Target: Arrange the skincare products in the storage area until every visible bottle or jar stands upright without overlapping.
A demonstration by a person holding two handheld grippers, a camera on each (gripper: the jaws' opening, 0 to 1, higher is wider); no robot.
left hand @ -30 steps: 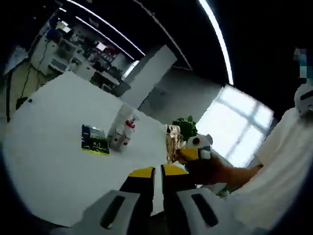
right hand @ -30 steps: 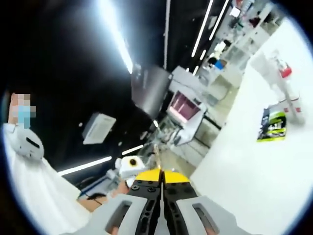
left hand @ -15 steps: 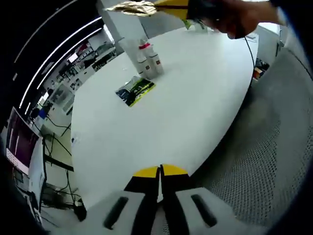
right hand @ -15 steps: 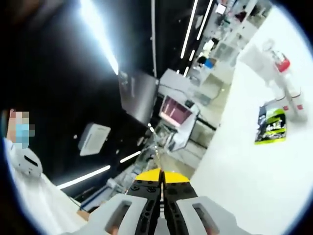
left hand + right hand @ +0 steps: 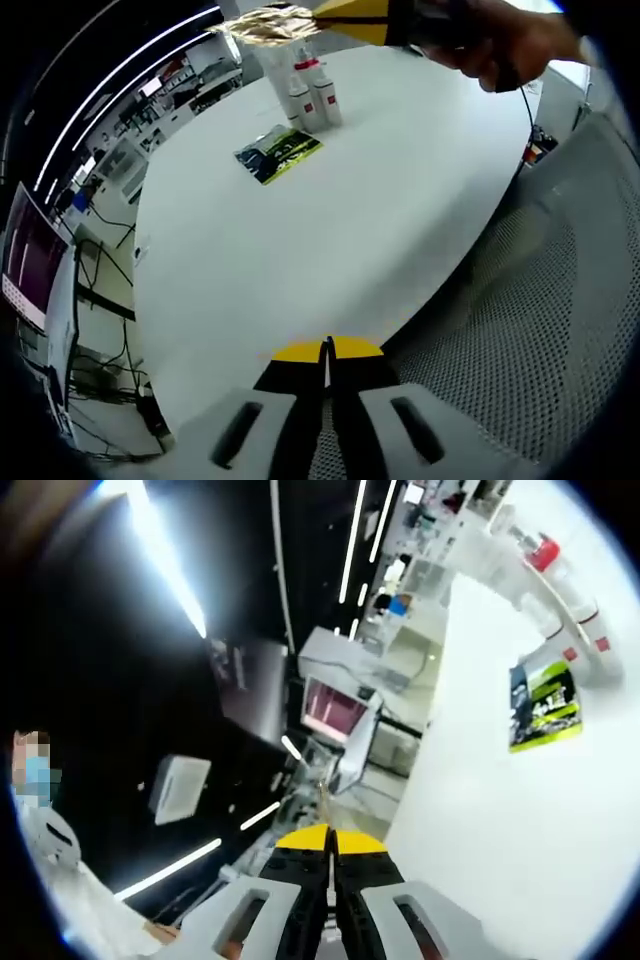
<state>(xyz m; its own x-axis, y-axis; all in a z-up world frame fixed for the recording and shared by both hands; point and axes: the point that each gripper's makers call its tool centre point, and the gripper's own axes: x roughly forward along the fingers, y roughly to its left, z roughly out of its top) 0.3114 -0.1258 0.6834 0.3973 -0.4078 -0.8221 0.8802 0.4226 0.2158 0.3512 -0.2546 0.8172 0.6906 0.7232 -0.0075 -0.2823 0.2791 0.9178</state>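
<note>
A cluster of white bottles [image 5: 312,95], one with a red cap, stands upright at the far side of the white table [image 5: 330,240]. A green and black sachet [image 5: 278,155] lies flat beside them. My right gripper [image 5: 318,12] comes in at the top of the left gripper view, shut on a crumpled gold foil packet [image 5: 262,22] held above the bottles. In the right gripper view its jaws [image 5: 330,840] are closed, and the gold packet [image 5: 322,792] shows edge-on. The bottles [image 5: 560,595] and sachet [image 5: 543,705] lie to the right. My left gripper [image 5: 327,350] is shut with nothing in it, at the table's near edge.
A person's hand [image 5: 495,45] holds the right gripper. Grey mesh [image 5: 520,330] spreads right of the table. Desks, a monitor [image 5: 28,260] and cables [image 5: 110,330] stand beyond the table's left edge. A person in white [image 5: 55,870] is at the left of the right gripper view.
The left gripper view has tipped down onto the table. The right gripper view has shifted slightly, with the bottles higher in it. Both grippers stay shut, the right still on the gold packet.
</note>
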